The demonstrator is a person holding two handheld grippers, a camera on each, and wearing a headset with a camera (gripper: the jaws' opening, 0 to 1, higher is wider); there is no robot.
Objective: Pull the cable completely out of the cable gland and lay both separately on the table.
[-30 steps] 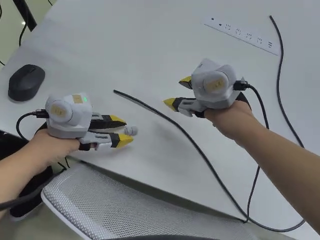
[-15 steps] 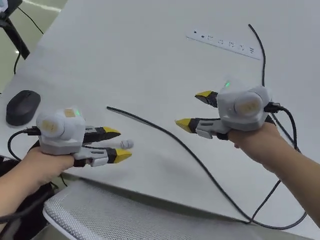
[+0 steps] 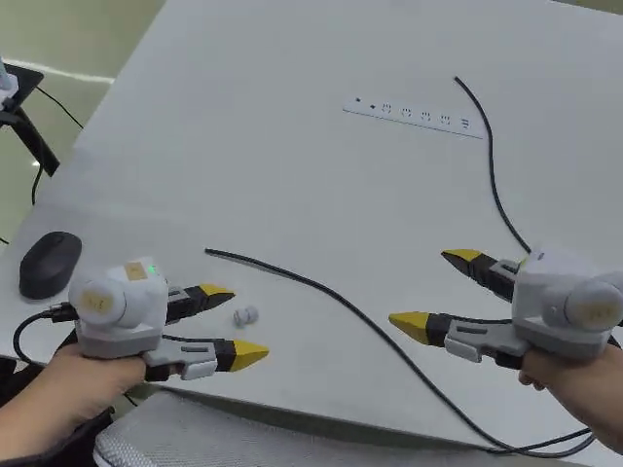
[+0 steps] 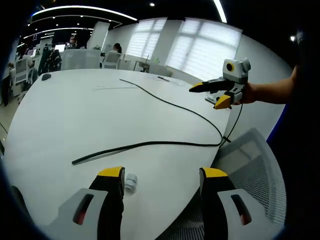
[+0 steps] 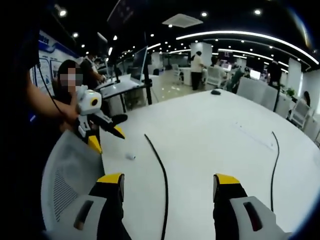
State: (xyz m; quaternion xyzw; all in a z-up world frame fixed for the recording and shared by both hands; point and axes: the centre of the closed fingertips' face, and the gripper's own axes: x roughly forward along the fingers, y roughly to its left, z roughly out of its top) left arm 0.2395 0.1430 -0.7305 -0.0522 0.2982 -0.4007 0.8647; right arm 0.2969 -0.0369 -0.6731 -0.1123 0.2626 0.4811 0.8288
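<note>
Pulled back since the frame a second ago: the right gripper (image 3: 419, 287) is no longer over the cable's (image 3: 321, 289) middle and is now hovering near the tabletop's (image 3: 292, 146) front right edge.

At far left we are noting a black mouse (image 3: 51, 263). The left gripper (image 3: 241, 325) is hovering at the near edge with its jaws spread and nothing in them. The cable gland (image 3: 245, 315) is lying free on the tabletop between its yellow tips, untouched. The cable, clear of the gland, is lying just beyond it and curving rightward off the near edge. The right gripper's jaws are standing apart and empty. A white power strip (image 3: 412, 118) is lying far back.
</note>
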